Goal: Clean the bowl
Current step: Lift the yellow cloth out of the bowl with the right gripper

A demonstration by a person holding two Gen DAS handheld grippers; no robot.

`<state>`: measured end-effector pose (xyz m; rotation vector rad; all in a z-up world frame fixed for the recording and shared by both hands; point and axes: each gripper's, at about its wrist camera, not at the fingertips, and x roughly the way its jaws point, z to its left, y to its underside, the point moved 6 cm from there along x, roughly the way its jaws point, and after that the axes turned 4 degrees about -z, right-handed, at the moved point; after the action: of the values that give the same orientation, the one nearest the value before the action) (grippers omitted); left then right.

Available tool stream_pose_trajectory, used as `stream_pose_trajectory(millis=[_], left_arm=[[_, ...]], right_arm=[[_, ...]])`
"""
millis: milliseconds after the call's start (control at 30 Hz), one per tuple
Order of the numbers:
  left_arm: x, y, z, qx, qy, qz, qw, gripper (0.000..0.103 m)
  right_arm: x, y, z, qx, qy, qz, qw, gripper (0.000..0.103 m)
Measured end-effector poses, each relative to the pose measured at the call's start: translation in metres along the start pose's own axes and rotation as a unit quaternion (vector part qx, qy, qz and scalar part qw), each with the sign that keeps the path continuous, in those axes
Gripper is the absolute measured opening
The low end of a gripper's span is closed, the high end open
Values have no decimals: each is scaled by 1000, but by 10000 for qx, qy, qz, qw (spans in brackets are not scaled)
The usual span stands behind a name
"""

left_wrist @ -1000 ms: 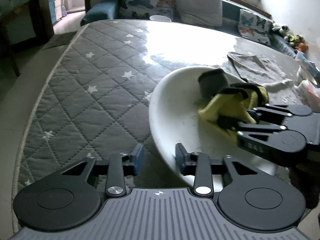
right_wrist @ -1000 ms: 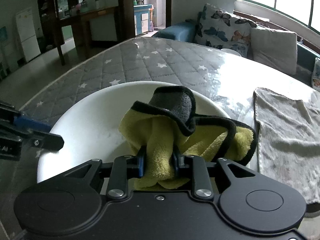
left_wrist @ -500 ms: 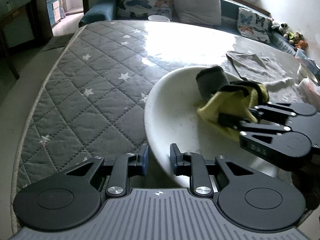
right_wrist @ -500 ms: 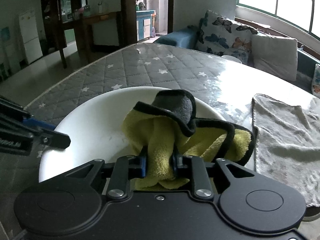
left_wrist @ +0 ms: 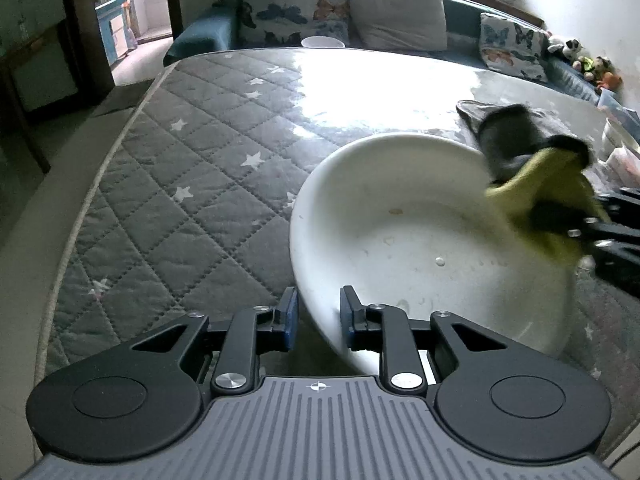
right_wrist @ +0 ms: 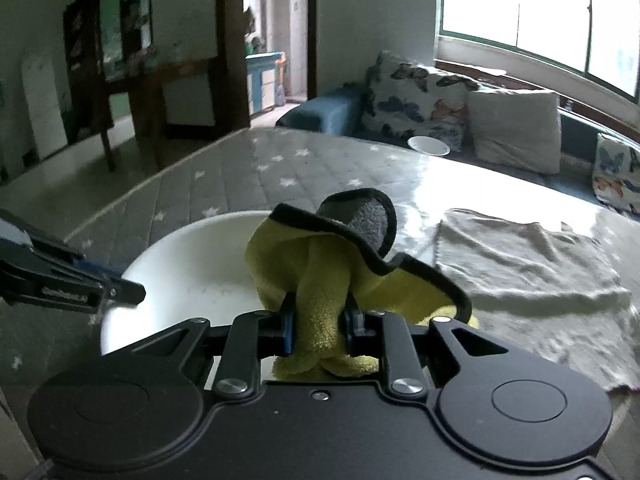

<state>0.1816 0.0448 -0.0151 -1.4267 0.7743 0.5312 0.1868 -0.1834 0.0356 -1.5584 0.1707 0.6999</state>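
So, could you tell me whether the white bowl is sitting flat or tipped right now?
Tipped. The left gripper straddles the white bowl's near rim, its far rim is raised, and the stained inside faces the camera.

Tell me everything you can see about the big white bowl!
The white bowl is wide, shallow and smooth, like glazed ceramic or plastic. It looks tilted up off the grey starred mat. The left gripper has its near rim between its fingers. Inside are small spots and smears, so it is not clean yet. The right gripper holds a yellow cloth at its far side.
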Motion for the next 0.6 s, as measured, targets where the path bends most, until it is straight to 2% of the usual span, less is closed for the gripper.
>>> stream_pose_trajectory(millis=[167,333,433,600], left_arm=[[-5,4,-2,-10,-9,-37,10000,24],[-8,7,-5,-9,-29,-51,10000,25],[-8,8,-7,14,-74,-60,10000,25],[-8,8,-10,36,-155,-81,9998,26]], right_arm=[[-15,16,-25,421,139,115,9990,24],[-18,51,-49,612,475,514,9957,24],[-16,70,-58,606,588,749,9936,24],[-14,77,-51,260,604,766,9949,24]])
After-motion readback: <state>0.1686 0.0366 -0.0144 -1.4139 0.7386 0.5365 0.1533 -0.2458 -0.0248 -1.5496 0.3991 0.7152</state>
